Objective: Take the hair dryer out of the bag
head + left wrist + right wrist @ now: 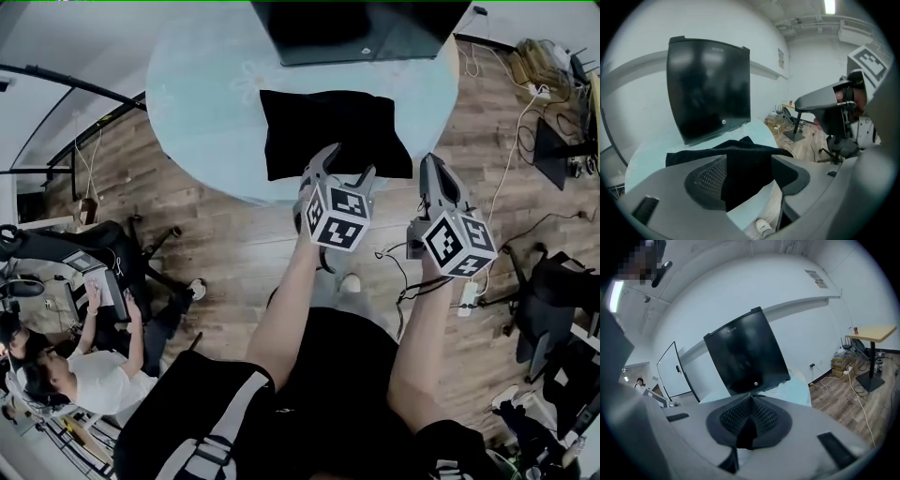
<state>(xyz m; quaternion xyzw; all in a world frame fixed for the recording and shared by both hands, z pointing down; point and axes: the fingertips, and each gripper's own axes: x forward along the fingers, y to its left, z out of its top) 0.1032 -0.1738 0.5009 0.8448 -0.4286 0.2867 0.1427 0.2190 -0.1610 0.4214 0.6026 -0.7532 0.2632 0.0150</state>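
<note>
One black bag [333,131] lies flat on the round table [206,103], close to the edge nearest the person. No hair dryer shows anywhere. It is most likely inside the bag, but I cannot see it, and I cannot tell which side of the bag opens.

The left gripper [349,161] hangs right at the near edge of the bag. Its two jaws are spread wide. In the left gripper view the dark cloth sits in the gap between them, but the pads do not press on it yet. The right gripper [750,401] is off to the right of the bag, by the table's edge. Its jaws are pressed together with nothing in them. A dark monitor [361,28] stands at the far side of the table, behind the bag.

The step now looks like getting hold of the bag. To do it well, I think the left gripper should go down slowly and pinch only the top layer of cloth, not the whole bag. Then it can lift that layer a little to make a mouth. The right gripper has to open before it goes in. It should grab the thick part of the dryer and pull it straight out, while the left stops the bag from sliding off the table.
</note>
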